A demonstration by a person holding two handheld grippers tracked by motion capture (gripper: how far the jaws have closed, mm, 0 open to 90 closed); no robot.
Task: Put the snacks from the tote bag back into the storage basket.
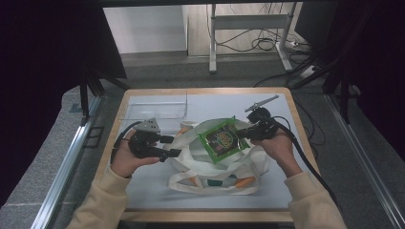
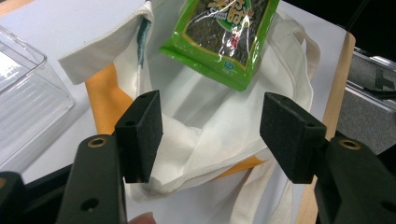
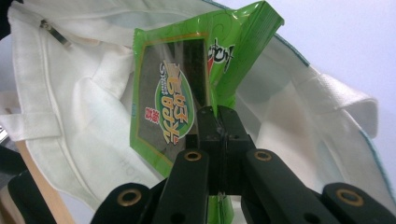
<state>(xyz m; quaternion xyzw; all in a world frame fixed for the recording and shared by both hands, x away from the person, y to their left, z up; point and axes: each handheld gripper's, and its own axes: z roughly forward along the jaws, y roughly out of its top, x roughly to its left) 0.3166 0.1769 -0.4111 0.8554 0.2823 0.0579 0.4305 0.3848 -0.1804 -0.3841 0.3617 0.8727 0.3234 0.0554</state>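
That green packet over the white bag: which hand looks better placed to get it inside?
The right. Its gripper is already shut on the packet, held above the bag. The left gripper has its jaws spread at the bag's rim, probably keeping the mouth open.

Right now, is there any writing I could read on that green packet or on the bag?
Green seaweed snack packet: big yellow script on a green oval, not Latin letters, too distorted to quote.
Its small blue mark: too tiny to read.
White tote bag: no writing visible.
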